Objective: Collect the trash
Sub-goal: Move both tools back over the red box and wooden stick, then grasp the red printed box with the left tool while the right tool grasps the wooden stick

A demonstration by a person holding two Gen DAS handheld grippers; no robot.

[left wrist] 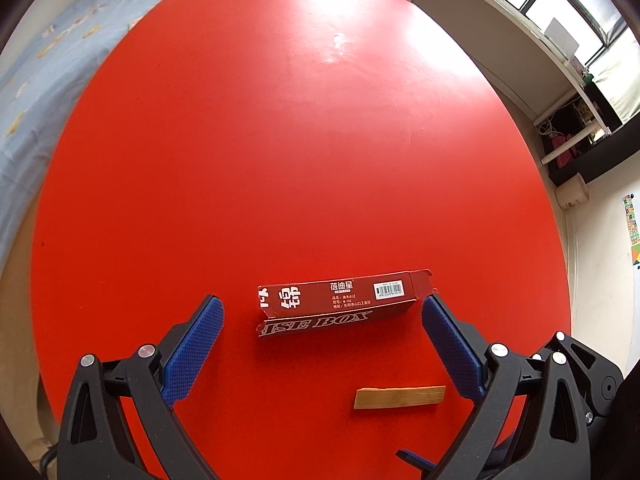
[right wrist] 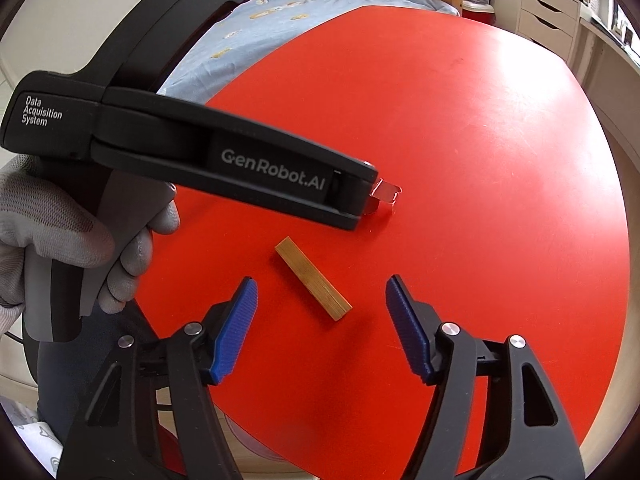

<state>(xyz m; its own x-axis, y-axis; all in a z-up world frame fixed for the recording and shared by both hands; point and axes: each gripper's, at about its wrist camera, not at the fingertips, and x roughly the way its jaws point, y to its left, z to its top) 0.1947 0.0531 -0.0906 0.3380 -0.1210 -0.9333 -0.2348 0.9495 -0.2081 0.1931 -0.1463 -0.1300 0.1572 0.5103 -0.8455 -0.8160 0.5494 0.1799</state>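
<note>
Both tools, left [left wrist: 322, 344] and right [right wrist: 322, 328], gape apart over wood block [right wrist: 313, 284] and open-ended red carton [left wrist: 340, 298].

Table [left wrist: 280, 140]: smooth red top, semi-gloss, glare patch at 12 o'clock. Box [left wrist: 340, 298]: printed card, slight sheen. Stick [right wrist: 312, 284]: pale wood, matt. Pads [right wrist: 236, 332]: blue ribbed rubber. Glove [right wrist: 60, 236]: grey knit cloth.

A round red table [left wrist: 280, 140] fills the view. Beyond it lies a bed [left wrist: 60, 60] under a pale blue sheet. A white drawer unit [right wrist: 548, 20] stands by the wall, and daylight enters through what looks like a dark-framed window [left wrist: 568, 4] above a white shelf [left wrist: 520, 36].
</note>
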